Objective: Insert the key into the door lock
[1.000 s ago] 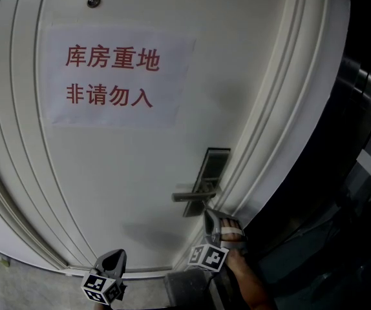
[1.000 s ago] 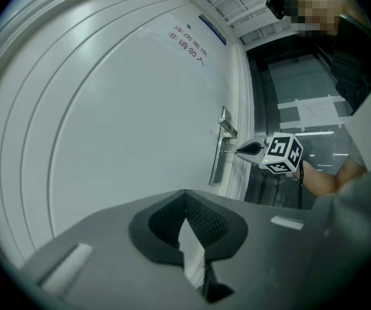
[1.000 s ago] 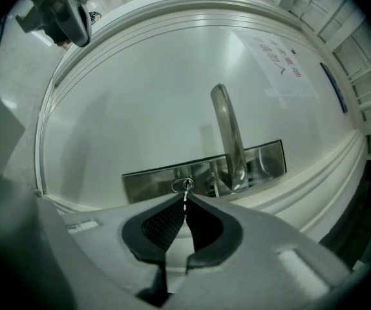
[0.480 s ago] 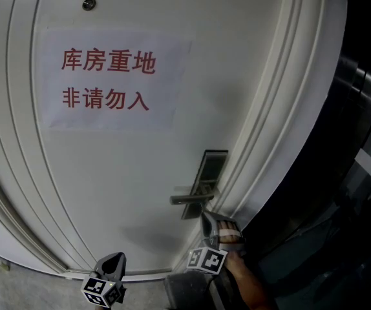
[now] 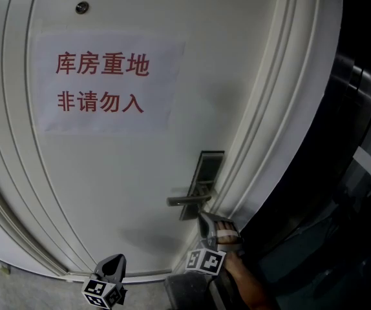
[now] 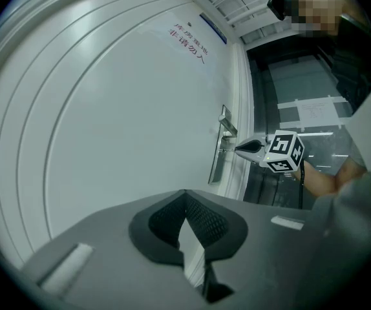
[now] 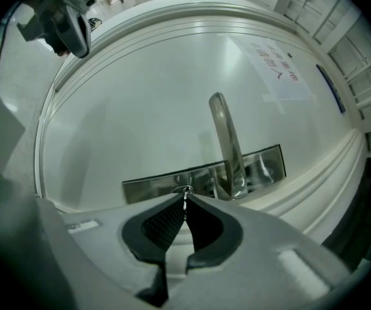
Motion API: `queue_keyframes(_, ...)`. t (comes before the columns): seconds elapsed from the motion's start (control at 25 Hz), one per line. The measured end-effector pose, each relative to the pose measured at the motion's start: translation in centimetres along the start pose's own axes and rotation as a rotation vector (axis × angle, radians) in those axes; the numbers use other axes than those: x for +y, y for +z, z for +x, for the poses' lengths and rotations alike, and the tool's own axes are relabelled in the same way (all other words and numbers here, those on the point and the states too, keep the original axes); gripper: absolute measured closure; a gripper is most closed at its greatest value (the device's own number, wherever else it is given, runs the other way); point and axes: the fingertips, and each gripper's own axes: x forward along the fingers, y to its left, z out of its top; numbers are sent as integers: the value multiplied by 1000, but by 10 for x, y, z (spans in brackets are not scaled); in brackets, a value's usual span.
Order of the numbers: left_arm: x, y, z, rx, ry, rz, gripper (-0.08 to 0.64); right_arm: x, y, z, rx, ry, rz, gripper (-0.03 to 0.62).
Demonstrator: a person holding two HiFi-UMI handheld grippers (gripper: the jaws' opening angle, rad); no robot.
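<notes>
The right gripper point(image 7: 185, 204) is closed tight on the thin key point(image 7: 185, 196). The tip of the key stands at the keyhole point(image 7: 184, 190), beside the handle point(image 7: 226, 141). I would hold the key level and push straight, without rolling. Only this gripper's view shows the key and keyhole; in the head view they are too small to see. The left gripper point(image 6: 185, 194) is closed and empty, well apart.
</notes>
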Motion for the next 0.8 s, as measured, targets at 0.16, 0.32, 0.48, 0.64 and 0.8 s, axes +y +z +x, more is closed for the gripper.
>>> queue_keyframes(0.16, -1, 0, 0, 3, 0, -3, 557, 0, 1, 0, -4, 1, 8, 583)
queue_keyframes(0.32, -2, 0, -1, 1, 2, -2, 557, 0, -1, 0, -6, 3, 12, 583)
queue_keyframes(0.48, 0, -1, -2, 1, 7, -1, 557, 0, -1, 0, 2, 5, 6, 583)
queue_keyframes(0.64, -3, 2, -3, 0, 3, -13, 557, 0, -2, 1, 10, 0, -20, 583)
queue_keyframes(0.8, -1, 0, -4, 1, 6, -15, 557, 1, -2, 1, 15, 5, -45, 583)
